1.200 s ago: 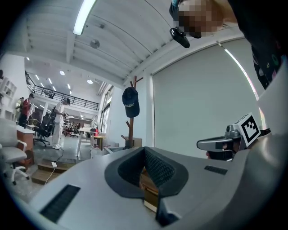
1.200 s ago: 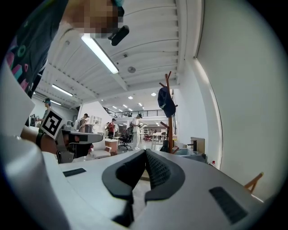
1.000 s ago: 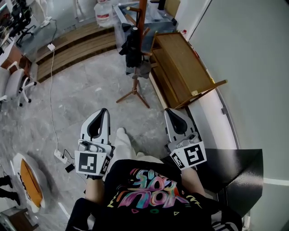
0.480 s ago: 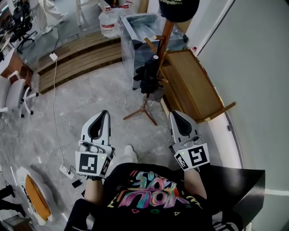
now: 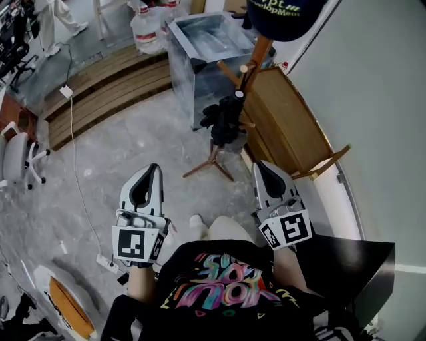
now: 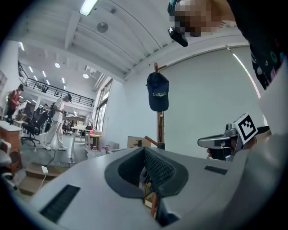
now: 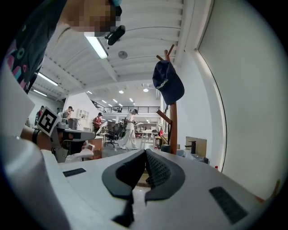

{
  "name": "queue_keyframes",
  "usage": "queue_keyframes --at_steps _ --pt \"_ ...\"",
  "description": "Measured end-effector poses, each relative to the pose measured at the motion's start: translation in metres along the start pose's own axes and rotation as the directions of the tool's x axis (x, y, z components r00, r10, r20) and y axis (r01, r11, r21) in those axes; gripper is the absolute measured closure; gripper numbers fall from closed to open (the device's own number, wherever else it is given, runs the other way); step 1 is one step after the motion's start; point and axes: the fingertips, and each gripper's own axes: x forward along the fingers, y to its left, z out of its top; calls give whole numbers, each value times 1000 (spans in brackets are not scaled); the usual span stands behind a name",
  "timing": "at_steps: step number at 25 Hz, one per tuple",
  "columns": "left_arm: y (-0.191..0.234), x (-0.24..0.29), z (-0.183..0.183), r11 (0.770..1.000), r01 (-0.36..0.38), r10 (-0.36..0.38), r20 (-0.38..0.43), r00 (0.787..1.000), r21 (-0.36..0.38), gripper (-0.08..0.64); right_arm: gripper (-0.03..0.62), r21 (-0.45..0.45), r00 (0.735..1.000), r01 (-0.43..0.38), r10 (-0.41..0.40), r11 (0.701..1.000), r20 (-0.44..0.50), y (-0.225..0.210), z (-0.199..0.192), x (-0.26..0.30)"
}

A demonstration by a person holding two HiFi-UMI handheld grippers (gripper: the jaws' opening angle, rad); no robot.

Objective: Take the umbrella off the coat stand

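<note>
The dark cap (image 5: 286, 16) on top of the coat stand (image 5: 258, 52) bears pale green lettering cut off by the picture's edge, with only "pt" and "lopMe" legible, while the colourful scrawl on the person's black T-shirt (image 5: 216, 280) and the water bottle (image 5: 146, 30)'s red label cannot be read.

Navy cap (image 5: 283, 16) far right; water jugs (image 5: 146, 30) far left, clear box (image 5: 200, 86) beside; wood cabinet (image 5: 293, 130) right; white chair (image 5: 16, 160) left.

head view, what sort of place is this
Probably an open-plan office or workshop floor: a white office chair at the left, water jugs by the wall, a coat stand bearing a cap, and people among desks in the right gripper view.
</note>
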Motion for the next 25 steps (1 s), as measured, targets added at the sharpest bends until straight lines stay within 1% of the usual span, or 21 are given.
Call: queue_keyframes --at_steps 3,5,8,11,15,19,21,25 --pt "7 9 -8 1000 30 -30 -23 999 1 537 577 3 1000 7 -7 1000 -24 0 -7 12" --pt "10 16 -11 999 46 -46 -22 999 -2 537 577 9 999 10 -9 1000 -33 -2 -11 20" --pt "16 33 -14 999 32 -32 -37 999 -10 537 577 16 999 10 -9 1000 -39 -10 -15 33" --pt "20 51 -21 999 41 -41 -52 998 1 537 578 21 999 10 -10 1000 -35 -23 -15 49" --pt "20 85 -18 998 64 -63 -28 998 26 537 577 19 1000 9 -9 1000 -16 -42 -10 72" --pt "9 127 -10 996 82 -82 -27 996 26 537 577 6 1000 -10 10 1000 -1 -64 -6 93" --pt "4 143 -11 995 96 -94 -38 995 42 537 577 -1 1000 -20 20 1000 7 -75 -2 103" --pt "-4 175 -4 992 112 -113 9 994 51 537 577 -15 999 -40 40 999 28 -93 6 120"
